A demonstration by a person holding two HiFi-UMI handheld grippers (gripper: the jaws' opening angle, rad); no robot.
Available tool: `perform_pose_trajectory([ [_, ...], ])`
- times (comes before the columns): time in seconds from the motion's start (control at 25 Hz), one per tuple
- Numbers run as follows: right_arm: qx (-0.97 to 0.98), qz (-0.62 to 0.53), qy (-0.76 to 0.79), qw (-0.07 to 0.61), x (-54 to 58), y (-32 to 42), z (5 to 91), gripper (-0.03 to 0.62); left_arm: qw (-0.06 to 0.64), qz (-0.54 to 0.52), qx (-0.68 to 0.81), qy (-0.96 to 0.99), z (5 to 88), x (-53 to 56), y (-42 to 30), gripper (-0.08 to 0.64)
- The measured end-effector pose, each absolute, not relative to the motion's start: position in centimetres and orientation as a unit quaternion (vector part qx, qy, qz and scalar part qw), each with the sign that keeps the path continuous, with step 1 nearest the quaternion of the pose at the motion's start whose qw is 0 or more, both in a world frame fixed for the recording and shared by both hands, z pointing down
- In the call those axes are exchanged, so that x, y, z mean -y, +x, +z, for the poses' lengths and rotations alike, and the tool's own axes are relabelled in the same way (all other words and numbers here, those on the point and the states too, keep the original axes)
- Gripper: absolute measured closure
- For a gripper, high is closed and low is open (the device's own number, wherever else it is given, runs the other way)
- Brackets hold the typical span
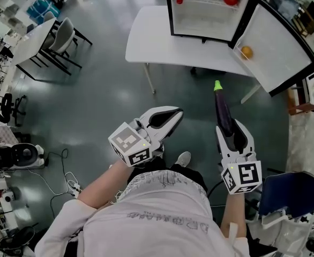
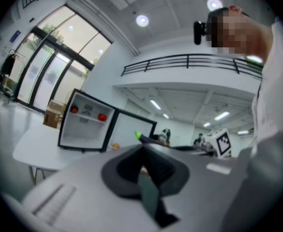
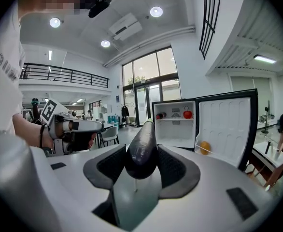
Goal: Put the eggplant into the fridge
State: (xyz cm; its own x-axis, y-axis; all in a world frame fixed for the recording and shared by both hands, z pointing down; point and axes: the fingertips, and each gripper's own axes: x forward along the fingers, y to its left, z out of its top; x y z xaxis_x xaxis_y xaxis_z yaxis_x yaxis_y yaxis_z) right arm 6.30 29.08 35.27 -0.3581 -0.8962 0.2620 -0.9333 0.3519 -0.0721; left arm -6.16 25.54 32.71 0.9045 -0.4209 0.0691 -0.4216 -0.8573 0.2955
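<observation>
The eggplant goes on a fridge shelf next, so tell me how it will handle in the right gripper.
The eggplant sticks straight out of the right gripper without drooping, so it is probably stiff. Its skin looks smooth and glossy, so it may slip in the grip. Long and rounded, it will likely roll if laid on a fridge shelf.

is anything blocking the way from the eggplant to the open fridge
Nothing visible does. The eggplant, held in the jaws of the right gripper, points toward the fridge; its door stands wide open, and only bare floor lies between.
</observation>
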Motion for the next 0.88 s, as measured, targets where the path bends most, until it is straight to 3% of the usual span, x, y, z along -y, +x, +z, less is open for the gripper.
perform_pose_trajectory([
  [0.88, 0.829, 0.078, 0.544, 0.1, -27.9, 8.9, 35.2, 0.396, 0.131, -0.003, 0.235, 0.963, 32.4, -24.6, -3.3, 0.552],
])
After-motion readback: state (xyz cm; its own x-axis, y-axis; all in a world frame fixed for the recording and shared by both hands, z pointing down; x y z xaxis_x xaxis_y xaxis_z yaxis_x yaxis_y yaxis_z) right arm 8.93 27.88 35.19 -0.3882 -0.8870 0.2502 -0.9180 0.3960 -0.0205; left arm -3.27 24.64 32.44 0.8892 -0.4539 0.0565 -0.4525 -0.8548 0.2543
